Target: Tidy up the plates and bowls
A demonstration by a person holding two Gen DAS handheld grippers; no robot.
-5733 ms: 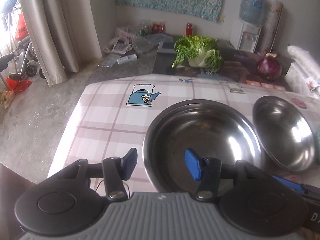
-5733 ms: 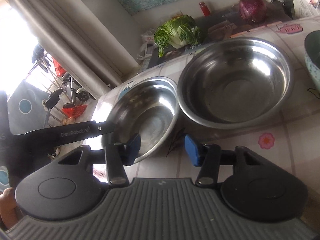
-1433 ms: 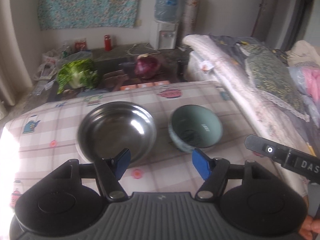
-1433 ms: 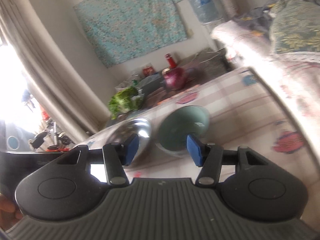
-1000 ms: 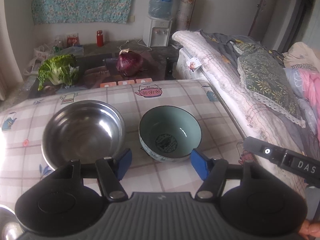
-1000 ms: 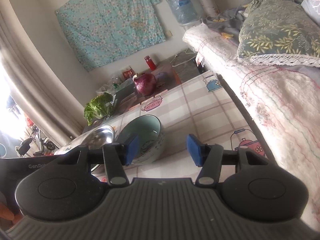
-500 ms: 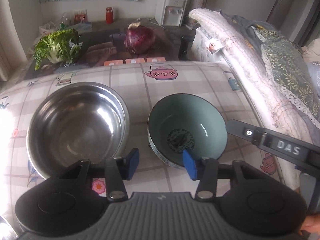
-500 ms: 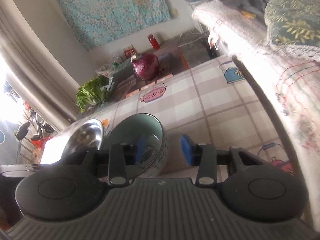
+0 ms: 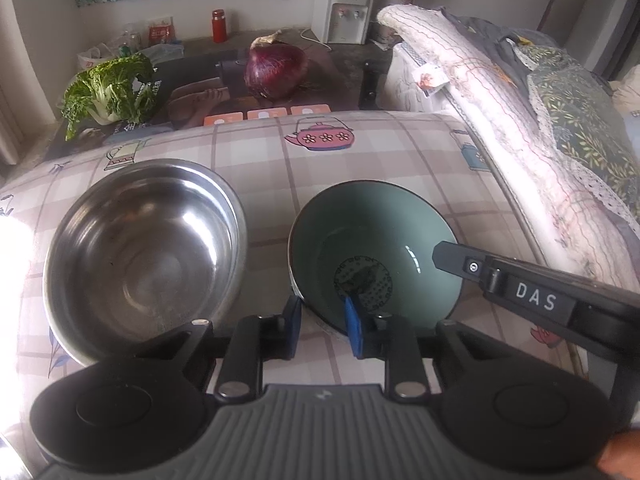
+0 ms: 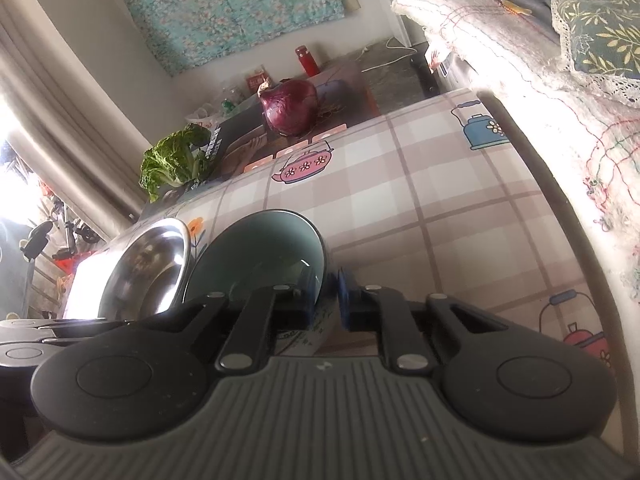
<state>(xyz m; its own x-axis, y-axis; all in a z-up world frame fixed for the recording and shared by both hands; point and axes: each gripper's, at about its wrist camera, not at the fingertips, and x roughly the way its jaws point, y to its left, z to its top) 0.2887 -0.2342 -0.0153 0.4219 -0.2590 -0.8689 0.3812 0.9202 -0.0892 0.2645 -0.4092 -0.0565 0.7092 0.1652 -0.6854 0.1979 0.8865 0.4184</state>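
Bowls were the matter in hand, and the sorting looked only partly done: the green ceramic bowl (image 9: 374, 252) sat apart on the bench (image 9: 400, 152), not yet nested in the steel bowl (image 9: 144, 252) just beside it on the left. Nearest the left camera, the left gripper (image 9: 322, 326) straddled the green bowl's near rim, one blue finger outside the wall and one inside; they seemed to be closing on it, though whether the pads actually touched was hard to tell. The right gripper (image 10: 326, 300) came in low from the bowl's right side, its fingers drawn narrow across that rim, apparently pinching it. Both tools pointed forward and slightly down at the same bowl. By my judgement, lifting it over into the steel bowl remained. Farther off, beyond the bench's edge, lay a red cabbage (image 9: 276, 68) and a leafy green cabbage (image 9: 110, 94).
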